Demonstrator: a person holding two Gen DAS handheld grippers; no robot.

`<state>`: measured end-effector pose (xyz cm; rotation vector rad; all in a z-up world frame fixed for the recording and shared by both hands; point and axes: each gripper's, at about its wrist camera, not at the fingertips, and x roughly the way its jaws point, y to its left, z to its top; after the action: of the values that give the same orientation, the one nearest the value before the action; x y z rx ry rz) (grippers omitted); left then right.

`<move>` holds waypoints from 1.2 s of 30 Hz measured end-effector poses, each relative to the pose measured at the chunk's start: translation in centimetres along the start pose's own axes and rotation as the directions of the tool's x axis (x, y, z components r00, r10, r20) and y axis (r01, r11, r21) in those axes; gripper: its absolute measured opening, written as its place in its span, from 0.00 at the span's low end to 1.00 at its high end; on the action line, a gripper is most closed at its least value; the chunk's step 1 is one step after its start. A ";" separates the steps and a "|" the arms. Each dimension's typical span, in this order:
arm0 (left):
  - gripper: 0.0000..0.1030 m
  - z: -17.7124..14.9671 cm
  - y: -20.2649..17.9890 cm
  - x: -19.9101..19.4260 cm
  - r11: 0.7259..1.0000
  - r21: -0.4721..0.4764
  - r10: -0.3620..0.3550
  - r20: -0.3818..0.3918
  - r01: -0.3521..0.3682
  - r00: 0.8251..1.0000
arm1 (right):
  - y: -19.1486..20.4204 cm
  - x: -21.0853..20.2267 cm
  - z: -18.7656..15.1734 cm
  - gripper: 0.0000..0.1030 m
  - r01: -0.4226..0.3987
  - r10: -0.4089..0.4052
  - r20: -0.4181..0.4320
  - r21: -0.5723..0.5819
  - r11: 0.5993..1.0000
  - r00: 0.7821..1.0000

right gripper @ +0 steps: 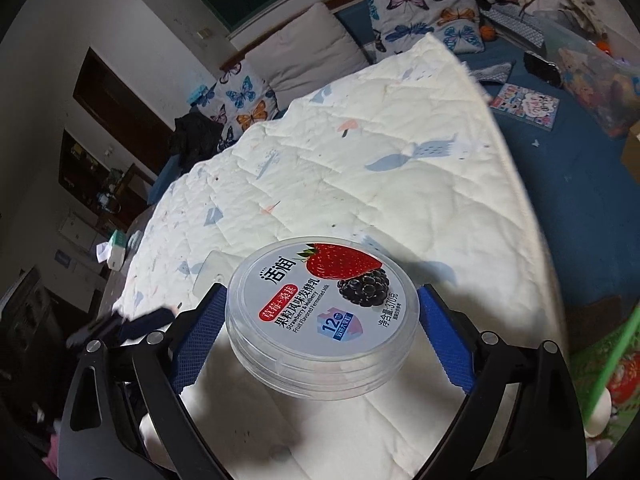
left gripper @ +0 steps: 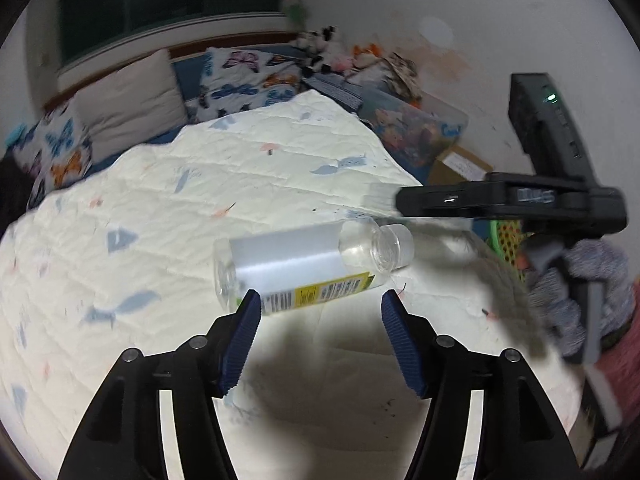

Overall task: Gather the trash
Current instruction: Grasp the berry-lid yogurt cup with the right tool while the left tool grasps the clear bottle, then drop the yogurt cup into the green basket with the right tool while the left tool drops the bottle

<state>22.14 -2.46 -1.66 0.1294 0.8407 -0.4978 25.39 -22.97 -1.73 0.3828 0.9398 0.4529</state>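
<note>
A round clear plastic yogurt tub (right gripper: 322, 316), labelled "Strawberry & Mulberry Fruit Flavored Fermented Milk", is clamped by the right gripper (right gripper: 320, 312). The left gripper (left gripper: 318, 312) is spread, seemingly clear of the yellow-labelled clear bottle (left gripper: 304, 266) above a white quilted bedspread (left gripper: 160, 220).

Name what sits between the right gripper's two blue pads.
In the right wrist view, a clear-lidded strawberry and mulberry yogurt tub sits between the right gripper's blue pads, above the quilt.

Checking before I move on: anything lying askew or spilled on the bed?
The clear bottle lies on its side on the white quilt, uncapped, ahead of the open left gripper. No spill shows. The yogurt tub sits between the right gripper's fingers.
</note>
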 end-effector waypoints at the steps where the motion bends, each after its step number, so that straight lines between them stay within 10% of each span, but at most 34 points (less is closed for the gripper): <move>1: 0.62 0.3 0.0 0.1 1.000 0.020 -0.004 -0.003 0.004 1.000 | -0.2 -0.7 -0.2 0.90 0.001 -0.001 0.008 -0.001 1.000 1.000; 18: 0.75 3.5 -1.1 5.6 0.878 0.475 0.004 -0.137 0.062 0.991 | -1.5 -8.2 -4.3 0.90 0.008 -0.010 0.085 0.023 1.000 0.996; 36: 0.73 3.8 -1.7 8.2 0.809 0.571 -0.008 -0.230 0.141 0.973 | -3.0 -11.4 -7.4 0.90 0.069 -0.079 0.121 0.086 0.994 0.989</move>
<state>28.50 -8.10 -5.04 0.7384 0.8846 -0.8219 13.98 -30.60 0.53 0.4441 0.8500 0.3200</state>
